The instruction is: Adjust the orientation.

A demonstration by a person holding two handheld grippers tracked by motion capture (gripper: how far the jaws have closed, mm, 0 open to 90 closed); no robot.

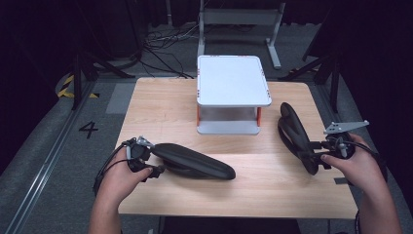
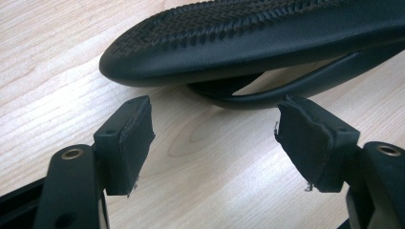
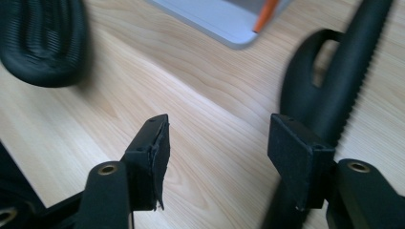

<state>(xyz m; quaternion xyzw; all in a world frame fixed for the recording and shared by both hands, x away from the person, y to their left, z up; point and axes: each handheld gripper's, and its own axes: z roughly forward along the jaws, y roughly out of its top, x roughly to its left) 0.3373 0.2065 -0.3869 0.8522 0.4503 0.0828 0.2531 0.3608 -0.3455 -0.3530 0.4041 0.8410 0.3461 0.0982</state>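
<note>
Two black armrest pads lie on the wooden table [image 1: 160, 105]. Left pad [image 1: 195, 162] lies flat near the front, just past the left gripper [image 2: 215, 138], whose jaws are wide apart and hold nothing. Right pad [image 1: 294, 134] stands on its edge at the right side, beside the right gripper [image 3: 217, 155], also wide and empty. Between them, farther back, stands a white stand [image 1: 233, 80] with orange legs. Nothing lies between each gripper and its pad.

A black "4" on the floor [image 1: 88, 129], left of table
</note>
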